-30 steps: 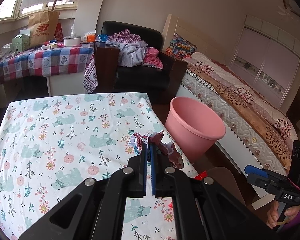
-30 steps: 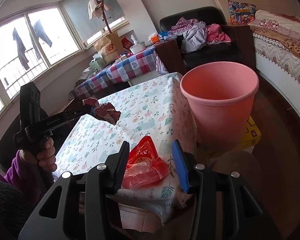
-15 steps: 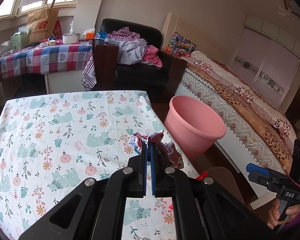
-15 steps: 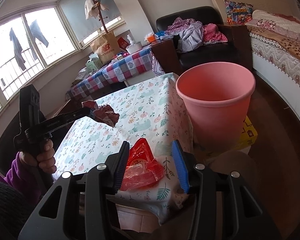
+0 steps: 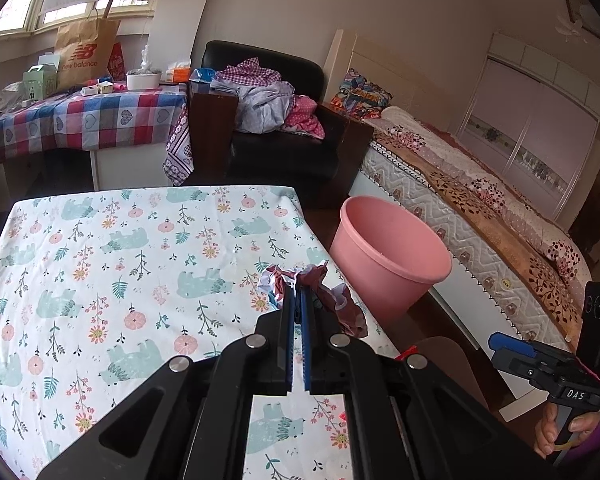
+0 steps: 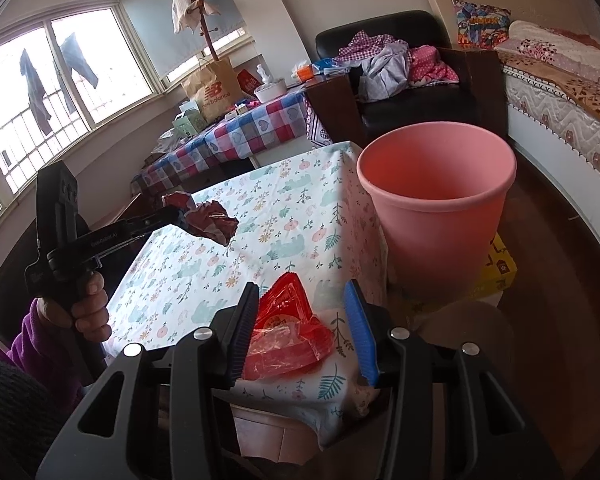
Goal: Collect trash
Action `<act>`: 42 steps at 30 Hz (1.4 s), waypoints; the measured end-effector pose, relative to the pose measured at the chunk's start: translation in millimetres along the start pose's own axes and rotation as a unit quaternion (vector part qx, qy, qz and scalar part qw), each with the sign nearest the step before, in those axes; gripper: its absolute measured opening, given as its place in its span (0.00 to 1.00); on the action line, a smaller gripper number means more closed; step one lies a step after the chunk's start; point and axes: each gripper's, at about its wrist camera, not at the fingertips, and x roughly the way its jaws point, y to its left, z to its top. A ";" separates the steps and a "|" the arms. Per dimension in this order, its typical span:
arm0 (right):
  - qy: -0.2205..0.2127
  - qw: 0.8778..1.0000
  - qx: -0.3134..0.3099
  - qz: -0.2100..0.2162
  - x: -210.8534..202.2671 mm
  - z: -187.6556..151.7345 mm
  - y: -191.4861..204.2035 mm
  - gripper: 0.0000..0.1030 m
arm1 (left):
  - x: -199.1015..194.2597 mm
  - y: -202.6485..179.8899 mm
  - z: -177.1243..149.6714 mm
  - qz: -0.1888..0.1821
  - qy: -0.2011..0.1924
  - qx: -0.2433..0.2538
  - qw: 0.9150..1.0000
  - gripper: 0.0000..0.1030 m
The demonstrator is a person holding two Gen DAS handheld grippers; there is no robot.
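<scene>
A brown paper bag (image 5: 87, 56) on the far checked table (image 5: 80, 120) read "new balance" under a red logo; the right gripper's (image 6: 306, 320) handle, seen from the left wrist camera, carried "DAS", and the left gripper's (image 5: 296, 300) body, seen from the right camera, bore small white lettering too blurred to read. The left gripper was clenched on a crumpled maroon wrapper (image 5: 324, 292), glossy and foil-like with white and blue edges, held in the air above the table (image 5: 100, 260) near its right edge. The right gripper's jaws stood apart around a red wrapper (image 6: 288, 328), a shiny, creased triangular plastic pack lying on the table's near corner; the black left finger (image 6: 244, 328) was touching or just beside it, the blue right one clear of it. Against a second ago, the left gripper kept its grip on the maroon wrapper and the view had drifted slightly, with the checked table sitting lower and nearer; the right gripper had eased a little closer to the red wrapper. The table wore a soft cotton cloth printed with pale green bears and pink flowers. A smooth, round pink plastic bin (image 6: 436, 216) stood on the floor just beside the table, between it and a quilted bed (image 5: 480, 216).
</scene>
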 end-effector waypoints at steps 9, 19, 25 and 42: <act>0.002 1.000 0.008 0.008 6.6 4.2 -8.9 0.44 | -0.6 -1.3 3.3 0.009 -0.004 0.002 1.000 0.02; 0.016 1.000 0.008 0.019 21.4 13.3 -26.9 0.44 | -2.5 -3.1 8.9 0.028 -0.011 0.003 1.000 0.02; 0.056 0.996 -0.011 0.067 45.3 16.3 -16.0 0.44 | 1.6 -3.4 13.9 0.038 -0.010 0.001 0.999 0.02; 0.115 0.986 -0.029 0.114 87.5 2.9 -6.8 0.07 | 19.2 -13.2 24.9 0.034 -0.003 0.013 0.999 0.02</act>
